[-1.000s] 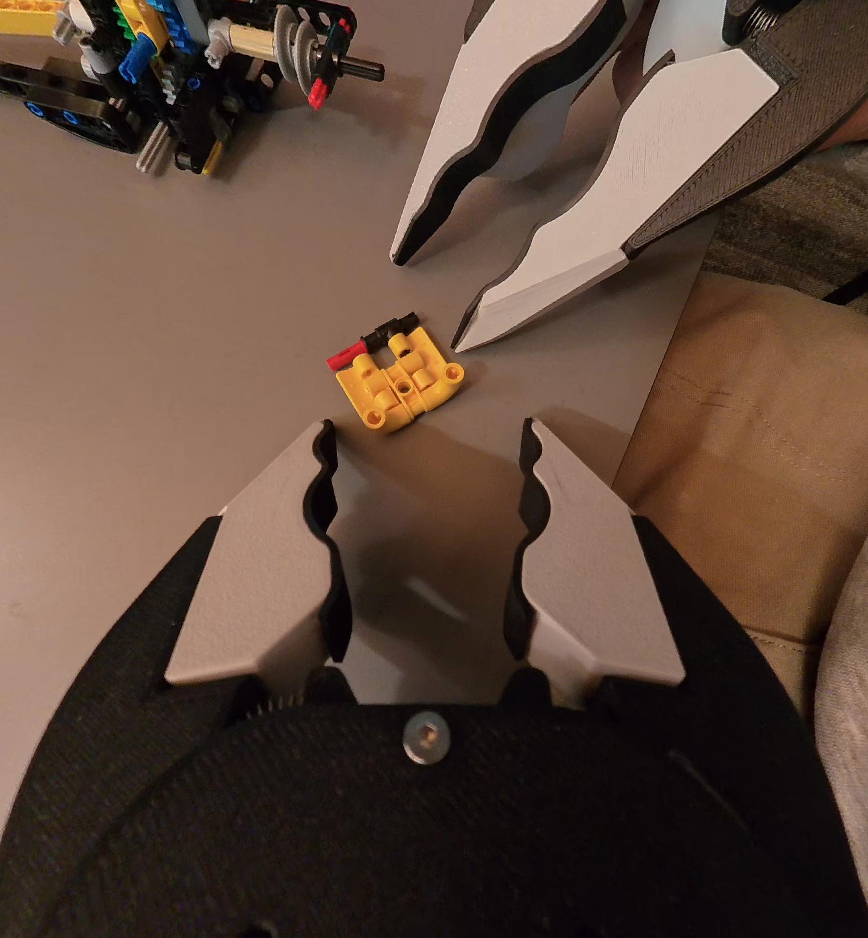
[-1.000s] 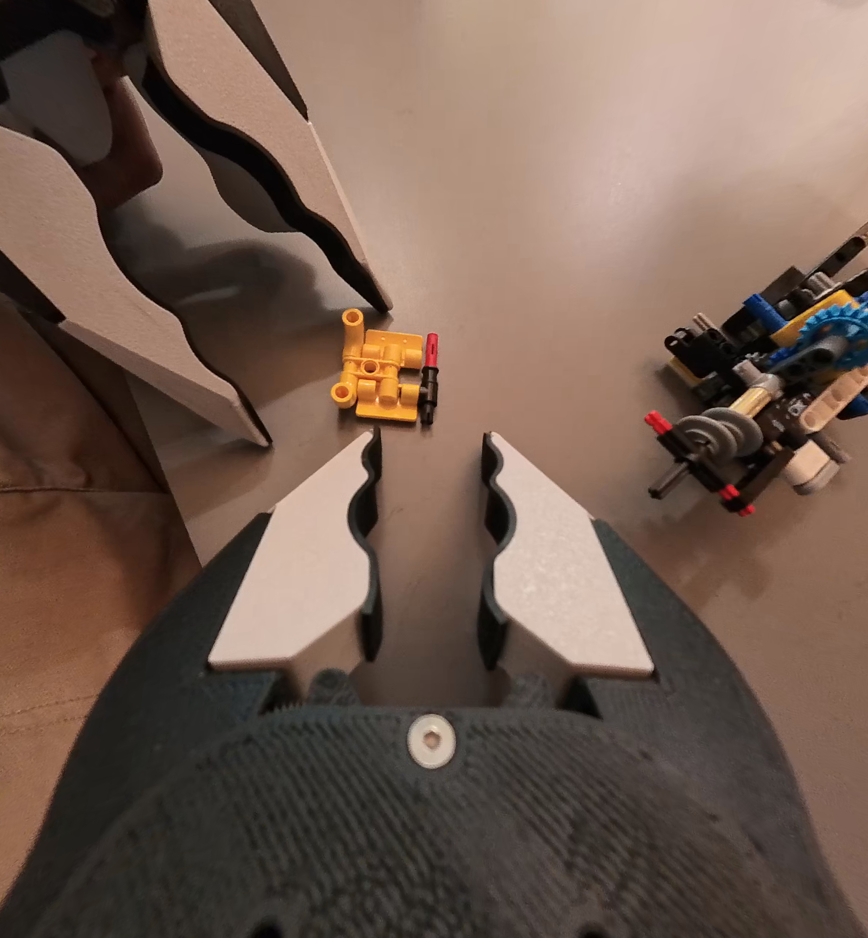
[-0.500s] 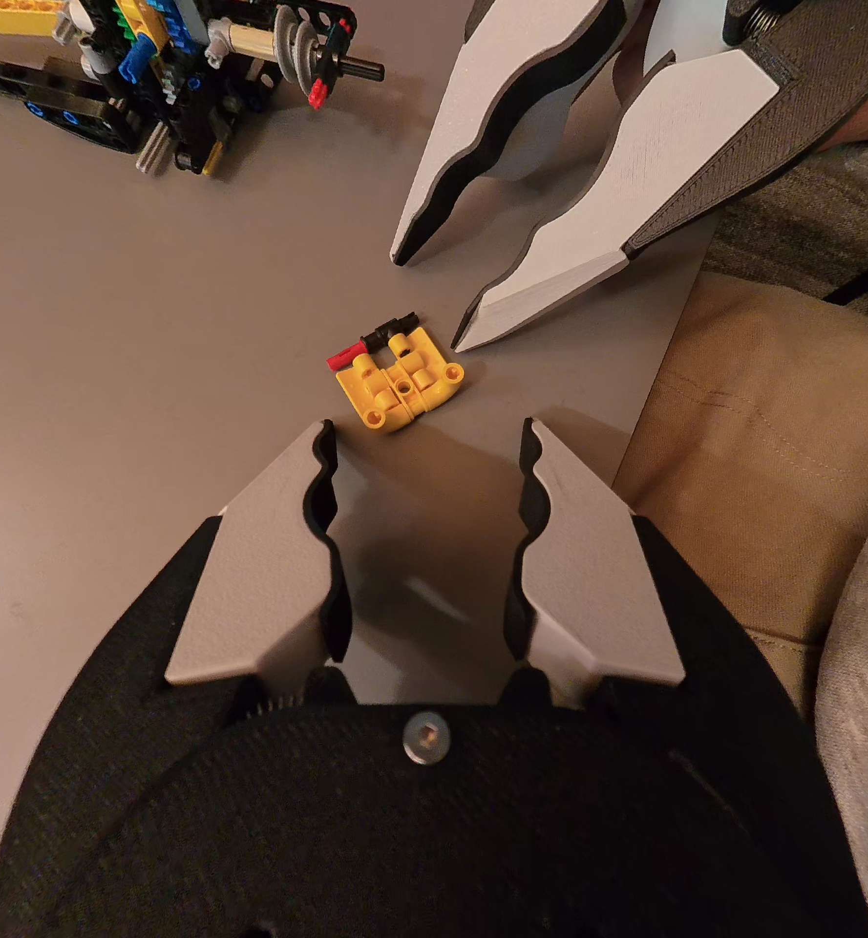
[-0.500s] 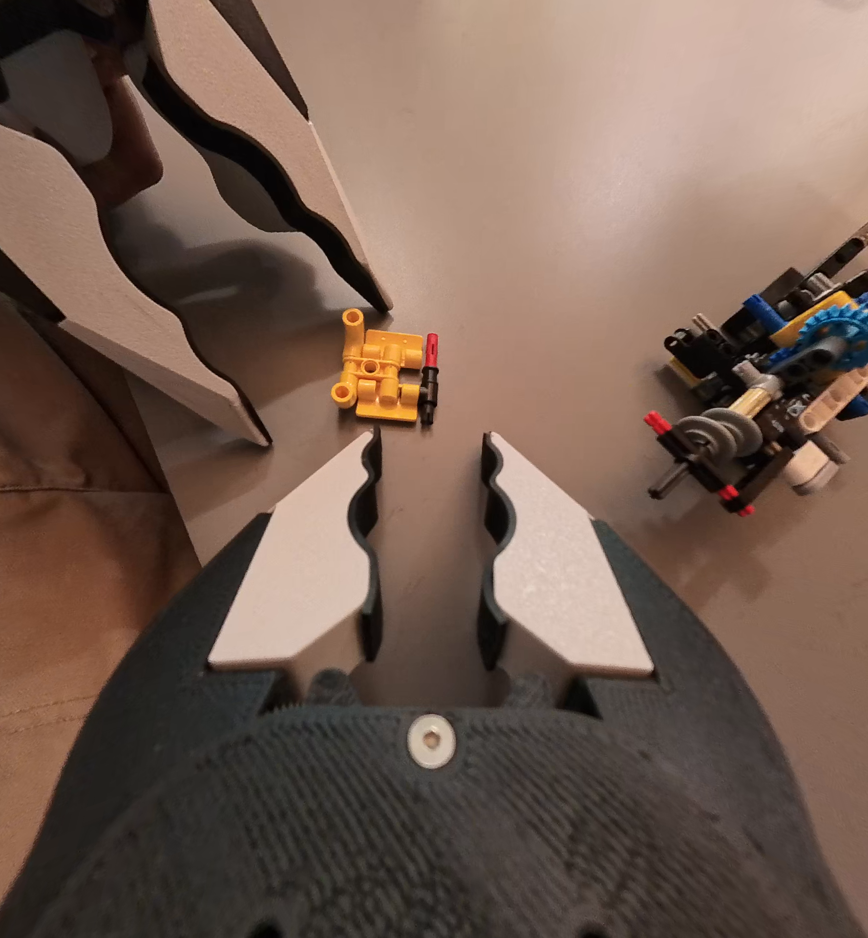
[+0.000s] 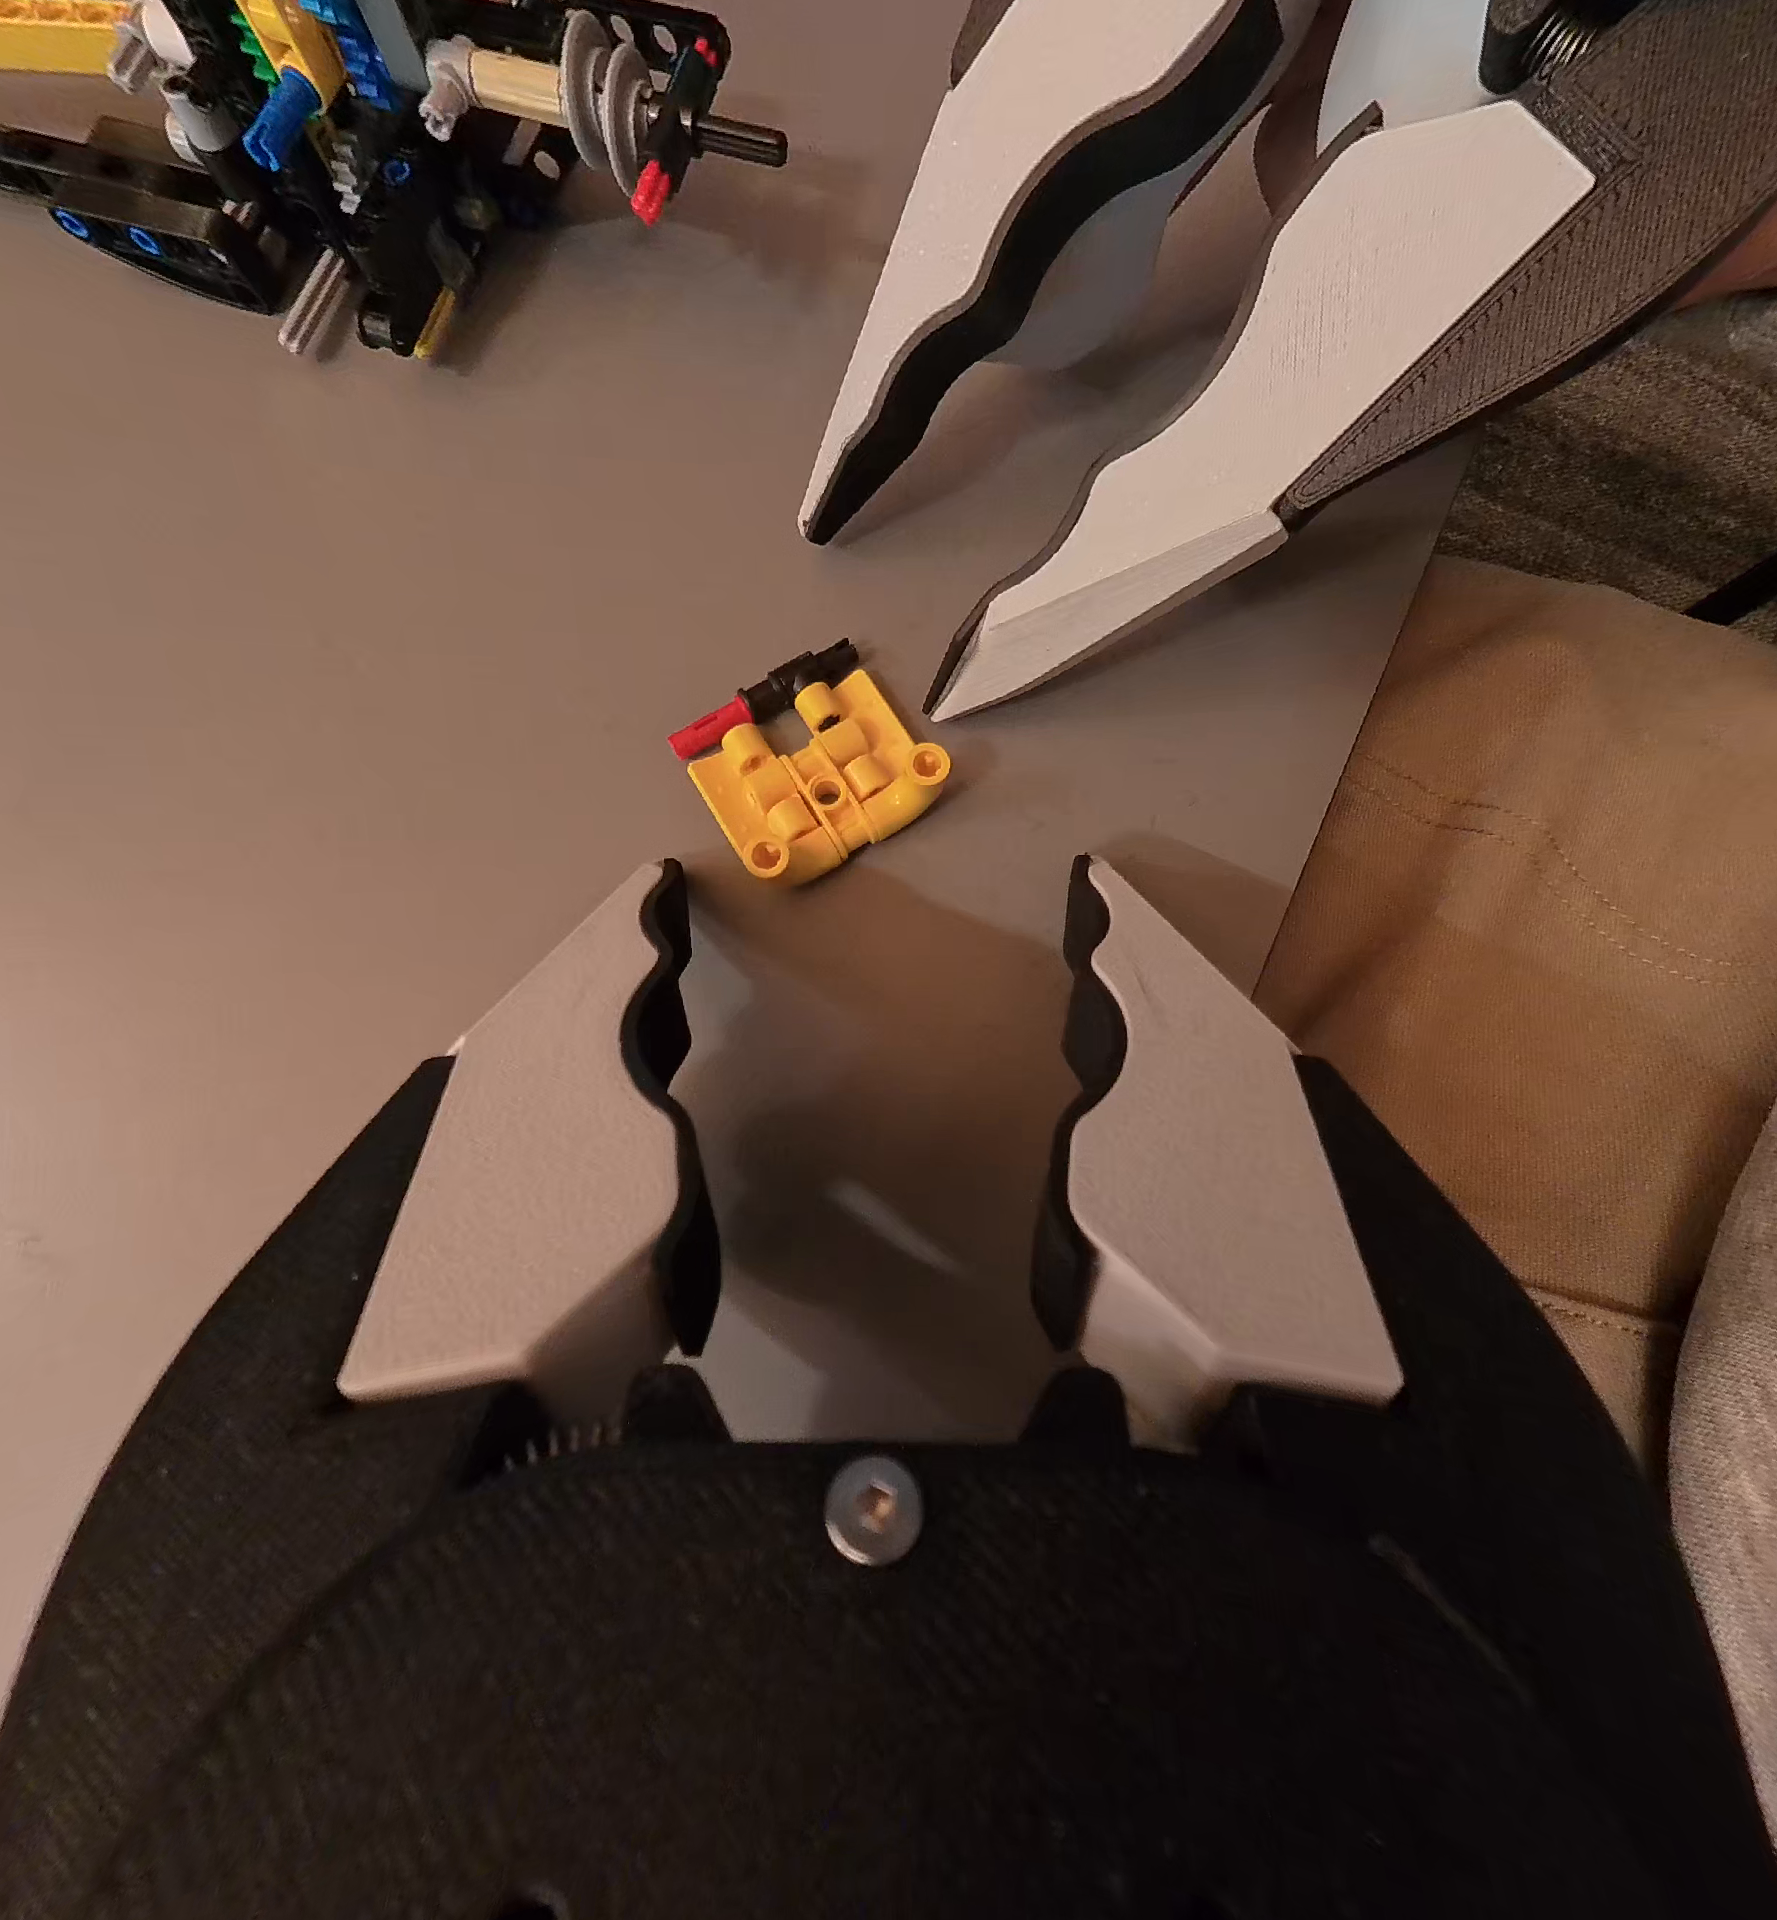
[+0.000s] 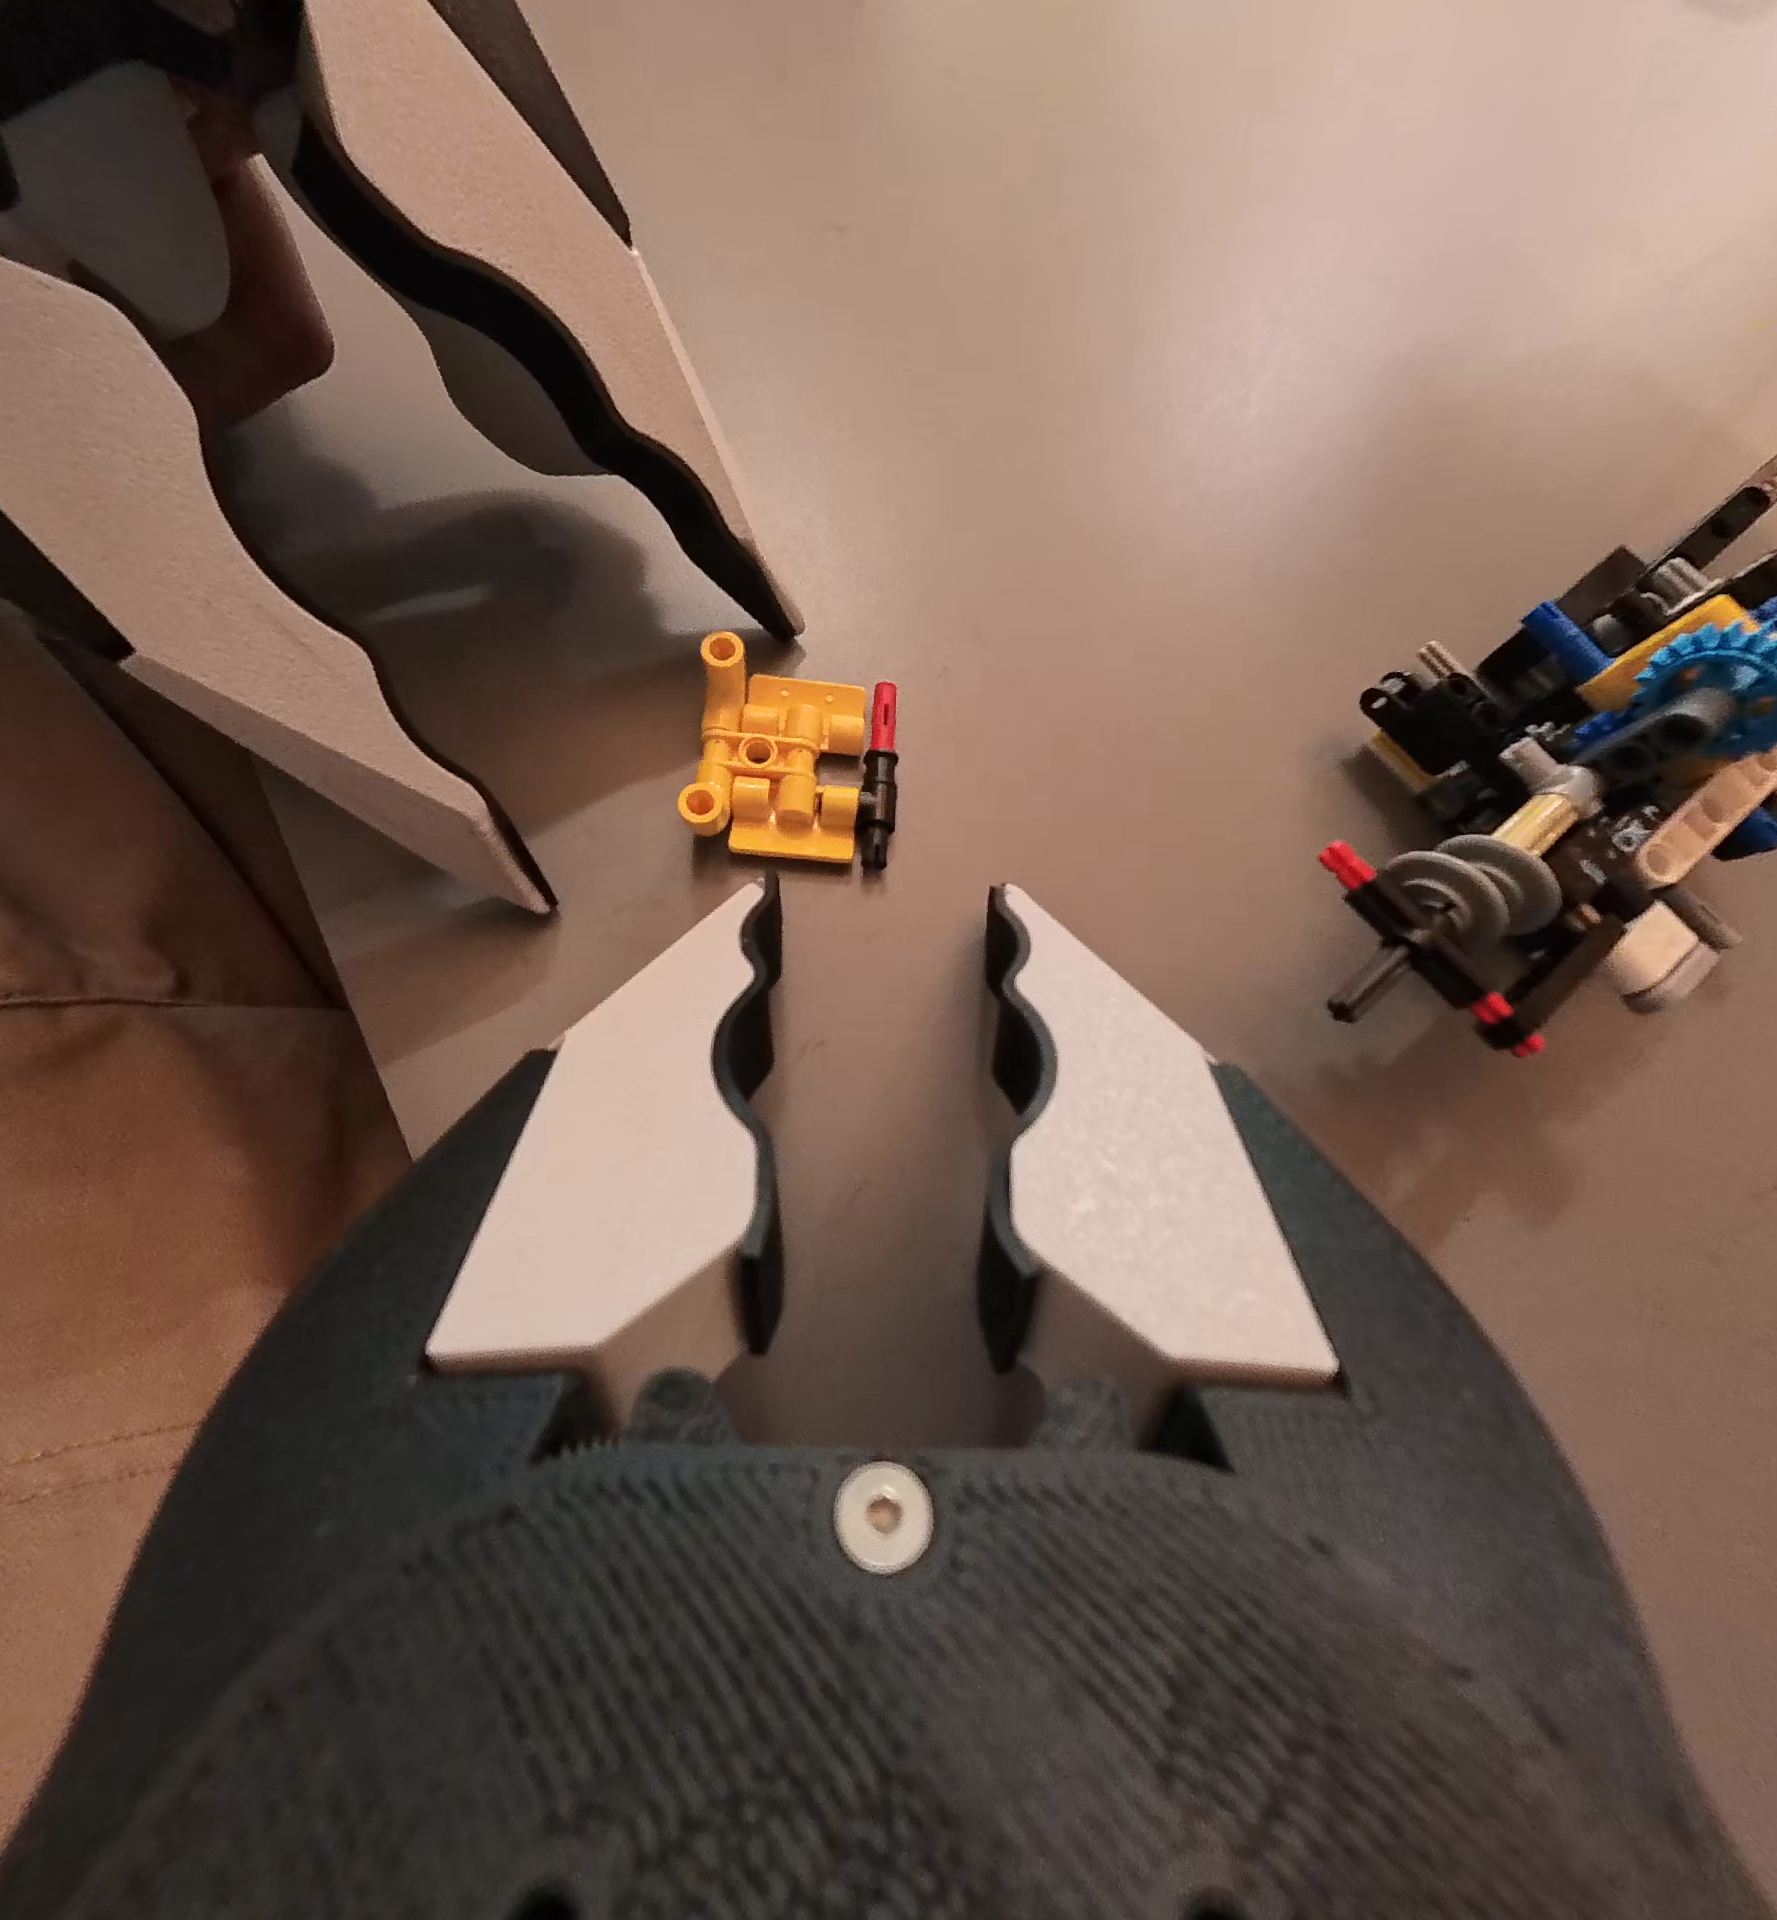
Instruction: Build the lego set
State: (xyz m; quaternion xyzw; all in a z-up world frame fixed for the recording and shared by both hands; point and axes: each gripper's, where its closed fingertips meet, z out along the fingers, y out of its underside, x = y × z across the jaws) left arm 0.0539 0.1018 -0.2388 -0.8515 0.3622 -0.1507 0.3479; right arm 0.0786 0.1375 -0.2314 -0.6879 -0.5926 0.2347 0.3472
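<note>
Where the left wrist view looks down: left gripper [image 5: 871, 873] spread wide over the grey table [image 5: 240, 727], nothing between the fingers. Just past the fingertips, flat on the table near its edge, a small yellow lego piece [image 5: 822, 790] with a red-and-black pin [image 5: 759, 701] along its far side. Beyond that, right gripper [image 5: 879, 623] angled in from the upper right, fingers apart, nearer tip just beside the yellow piece but not touching. Far off at upper left, the partly built lego model [image 5: 344, 145], with grey gears and a black axle.

From the right wrist view: right gripper [image 6: 882, 899] parted by a narrower gap, holding nothing. Yellow piece [image 6: 775, 774] and pin [image 6: 881, 774] just ahead, slightly left of the gap. Left gripper [image 6: 655, 758] at upper left, open, tips flanking the piece; contact hard to judge, probably none. Model [image 6: 1590, 821] well apart on the right, blue gear on top.
</note>
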